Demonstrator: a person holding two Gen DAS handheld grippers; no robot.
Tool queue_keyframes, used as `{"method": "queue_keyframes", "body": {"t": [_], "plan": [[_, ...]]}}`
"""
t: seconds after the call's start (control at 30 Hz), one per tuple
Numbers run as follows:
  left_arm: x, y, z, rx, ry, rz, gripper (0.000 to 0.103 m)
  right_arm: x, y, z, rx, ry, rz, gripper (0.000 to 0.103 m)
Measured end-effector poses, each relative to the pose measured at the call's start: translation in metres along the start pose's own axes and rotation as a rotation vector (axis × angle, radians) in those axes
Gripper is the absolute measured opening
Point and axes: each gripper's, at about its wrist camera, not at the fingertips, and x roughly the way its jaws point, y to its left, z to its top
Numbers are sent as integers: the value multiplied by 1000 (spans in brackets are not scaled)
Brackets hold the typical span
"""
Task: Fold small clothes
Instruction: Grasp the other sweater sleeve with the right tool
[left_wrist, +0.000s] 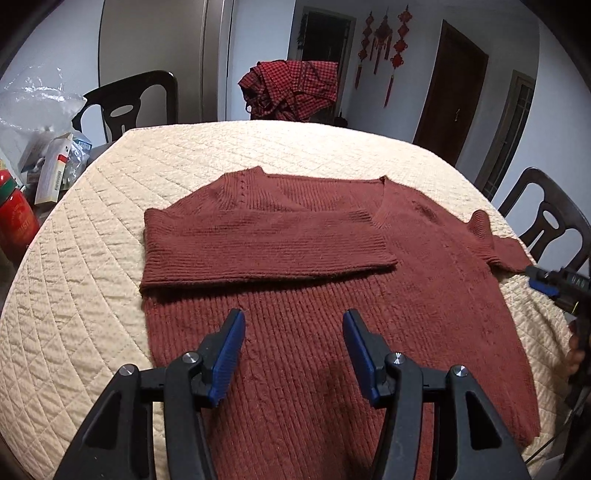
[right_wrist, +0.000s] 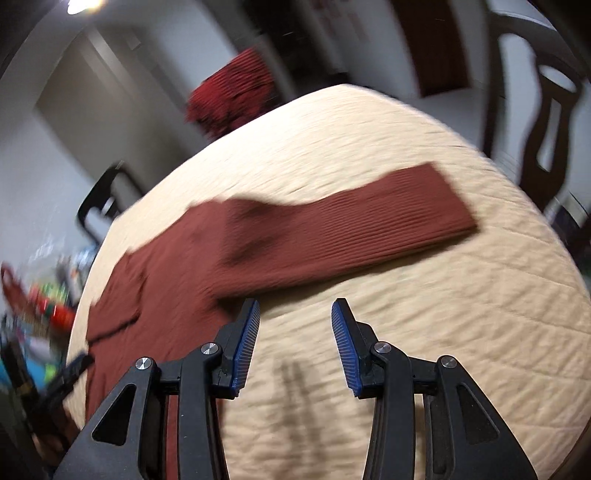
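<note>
The rust-red ribbed knit sweater (left_wrist: 332, 266) lay flat on the cream quilted table cover (left_wrist: 92, 295), one sleeve already folded across its chest. Both the left gripper (left_wrist: 293, 328) and right gripper (right_wrist: 295, 317) stood half open, holding nothing. Next, probably, the outstretched sleeve (right_wrist: 388, 218) needed pinching at its cuff and folding inward.

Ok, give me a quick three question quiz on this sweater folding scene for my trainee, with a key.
1. True or false: the sweater's left sleeve is already folded across its chest.
2. Which is the right sleeve doing: A lying out on the quilted cover, B held in the right gripper?
3. What does the left gripper hold?

Key: 1 true; 2 A; 3 nothing, its jaws are open.
</note>
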Motion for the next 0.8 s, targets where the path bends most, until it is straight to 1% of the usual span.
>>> {"method": "queue_keyframes", "body": {"t": [0.13,0.23,0.37,0.47,0.5,0.53,0.57,0.6,0.7,0.8], "plan": [[7,1,-4,-4,21,15,58,1,-25,9,104,-30,-72,42],[11,4,-7,-22,38,14,58,6,-32,15,136,-33,-57,42],[12,3,-9,-20,40,12,60,13,-39,27,164,-50,-64,42],[12,2,-10,-16,43,9,62,13,-47,33,189,-77,-61,42],[12,2,-9,-16,43,8,62,14,-47,34,185,-85,-70,38],[12,3,-9,-16,44,7,62,15,-48,36,182,-89,-82,22],[12,3,-10,-17,44,5,63,16,-48,37,182,-86,-87,13],[12,3,-9,-18,44,4,63,18,-49,38,186,-82,-82,10],[12,3,-9,-18,44,3,63,12,-42,42,168,-107,-72,10],[12,3,-9,-19,44,1,63,-3,-16,47,102,-147,0,10]]}}
